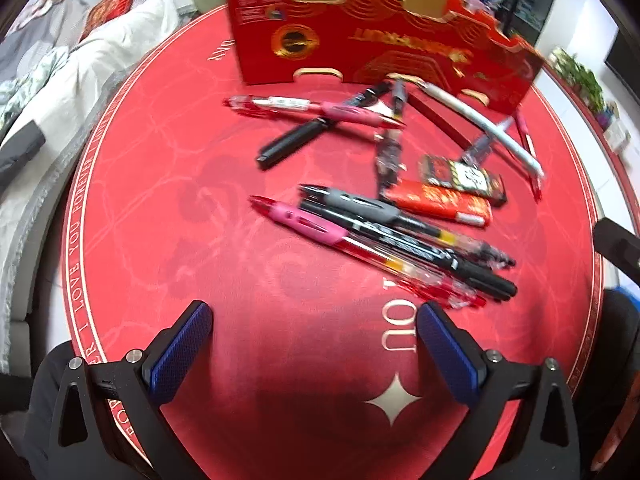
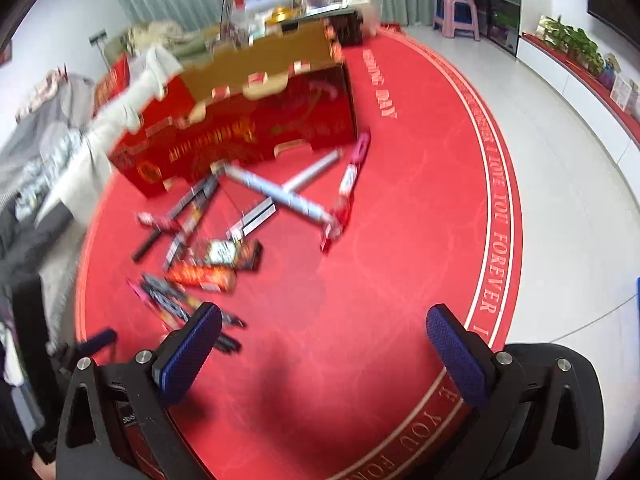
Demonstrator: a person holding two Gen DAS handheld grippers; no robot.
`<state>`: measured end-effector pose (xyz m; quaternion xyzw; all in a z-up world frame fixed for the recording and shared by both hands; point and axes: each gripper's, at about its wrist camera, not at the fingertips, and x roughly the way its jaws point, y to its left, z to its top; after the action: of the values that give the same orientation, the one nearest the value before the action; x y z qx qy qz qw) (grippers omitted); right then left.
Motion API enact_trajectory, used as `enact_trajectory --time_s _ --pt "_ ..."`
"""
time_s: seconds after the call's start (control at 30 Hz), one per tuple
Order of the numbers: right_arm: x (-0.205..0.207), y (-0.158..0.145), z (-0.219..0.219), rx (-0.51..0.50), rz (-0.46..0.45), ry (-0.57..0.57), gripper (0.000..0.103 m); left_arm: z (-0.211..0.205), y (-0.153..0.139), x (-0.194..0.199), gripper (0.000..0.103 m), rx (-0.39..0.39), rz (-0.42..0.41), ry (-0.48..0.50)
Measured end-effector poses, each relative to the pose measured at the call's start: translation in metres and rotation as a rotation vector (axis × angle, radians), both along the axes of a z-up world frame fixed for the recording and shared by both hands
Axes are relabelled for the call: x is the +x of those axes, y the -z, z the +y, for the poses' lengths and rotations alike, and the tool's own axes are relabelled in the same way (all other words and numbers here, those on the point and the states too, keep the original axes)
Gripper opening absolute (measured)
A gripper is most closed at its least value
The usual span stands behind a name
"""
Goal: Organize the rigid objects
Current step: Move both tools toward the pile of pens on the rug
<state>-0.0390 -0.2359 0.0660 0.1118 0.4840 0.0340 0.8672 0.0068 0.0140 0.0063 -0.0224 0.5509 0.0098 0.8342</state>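
Both tools, left and right, stand wide apart, empty; pens appear light, stiff, slippery: grasp mid-barrel

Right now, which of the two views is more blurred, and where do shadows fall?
Right wrist view: heavy motion blur; the red box and pens smear. Left wrist view: sharper, the pink pen is readable. In both, a soft dark shadow lies on the red mat between the open fingers.

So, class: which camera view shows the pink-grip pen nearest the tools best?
The left wrist view: the pink-grip pen lies sharp and whole beside the black pens. In the right wrist view it is a blurred sliver, partly behind a finger of the right tool.
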Motion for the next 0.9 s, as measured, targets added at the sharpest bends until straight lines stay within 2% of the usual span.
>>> enact_trajectory --time_s 0.07,0.1,0.17,0.23,0.33,0.47,0.63,0.7,0.8,0.9 --pt "0.006 0.0 -0.001 0.027 0.017 -0.003 0.102 0.007 -0.005 0.001 0.091 -0.003 -0.014 -0.011" --pt "0.006 0.002 -0.001 0.036 0.03 -0.008 0.099 0.009 -0.007 0.001 0.088 0.002 -0.022 -0.007" --pt "0.01 0.007 0.002 0.021 0.07 -0.027 0.085 0.011 -0.01 0.002 0.078 0.013 -0.034 0.019" --pt "0.012 0.01 0.006 0.008 0.081 -0.056 0.083 0.011 -0.014 0.005 0.076 0.021 -0.045 0.047" --pt "0.014 0.008 0.015 -0.067 0.065 -0.124 0.083 0.021 -0.016 0.011 0.075 -0.065 -0.036 0.075" --pt "0.016 0.003 0.036 -0.208 -0.005 -0.259 0.083 0.033 -0.013 0.012 0.072 -0.156 0.027 0.007" --pt "0.026 0.005 0.041 -0.238 -0.033 -0.382 0.083 0.027 -0.018 0.014 0.071 -0.297 0.103 -0.077" --pt "0.031 0.004 0.039 -0.234 -0.043 -0.405 0.083 0.016 -0.018 0.011 0.071 -0.252 0.12 -0.113" --pt "0.04 0.006 0.036 -0.229 -0.06 -0.457 0.083 0.005 -0.014 0.015 0.061 -0.169 0.148 -0.167" --pt "0.051 0.005 0.03 -0.251 -0.08 -0.49 0.083 -0.003 -0.016 0.018 0.058 -0.124 0.131 -0.193"
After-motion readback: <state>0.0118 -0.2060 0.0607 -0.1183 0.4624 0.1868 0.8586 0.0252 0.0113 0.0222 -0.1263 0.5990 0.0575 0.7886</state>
